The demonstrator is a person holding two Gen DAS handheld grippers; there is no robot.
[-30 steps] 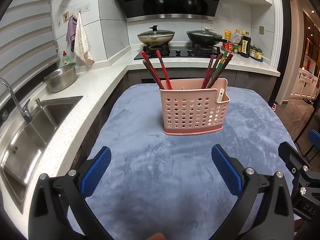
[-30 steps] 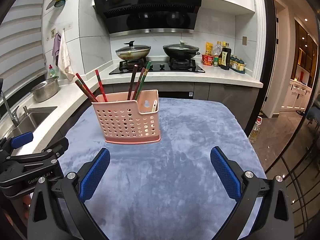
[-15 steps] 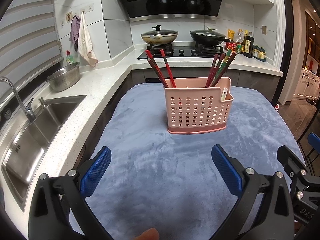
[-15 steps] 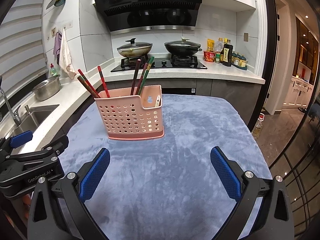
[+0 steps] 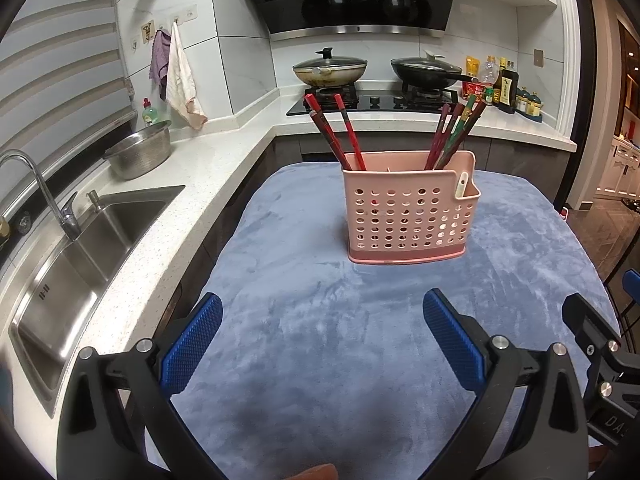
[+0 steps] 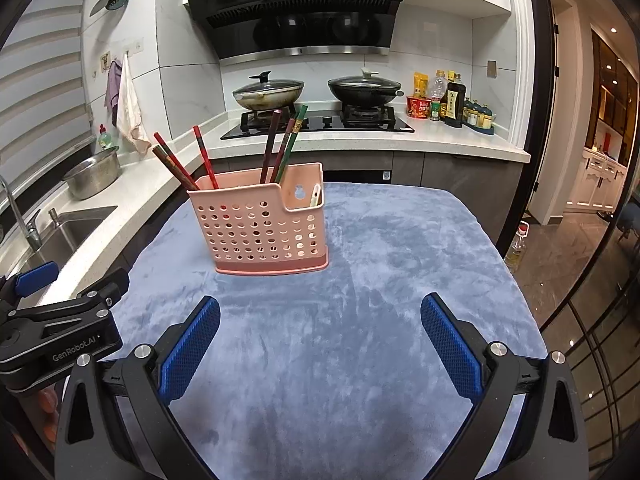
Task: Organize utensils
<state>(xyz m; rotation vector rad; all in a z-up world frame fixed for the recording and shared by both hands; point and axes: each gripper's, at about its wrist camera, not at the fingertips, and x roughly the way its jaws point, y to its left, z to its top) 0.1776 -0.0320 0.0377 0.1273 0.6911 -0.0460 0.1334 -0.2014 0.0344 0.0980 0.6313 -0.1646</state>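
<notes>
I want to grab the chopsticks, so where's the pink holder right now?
The pink holder stands upright mid-cloth, ahead of both open grippers, chopsticks inside; the sink is to its left.

A home kitchen: sink (image 5: 92, 236), gas hob (image 6: 320, 122), 2 lidded pans (image 6: 268, 94)

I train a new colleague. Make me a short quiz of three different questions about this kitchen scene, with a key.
1. True or false: the left gripper holds a chopstick.
2. Where do the chopsticks stand? A) in the sink B) in the pink perforated holder C) flat on the blue cloth
3. Fill in: both pans on the stove carry a ____.

Key: 1 false, both it and the right gripper are open and empty; 2 B; 3 lid.
</notes>
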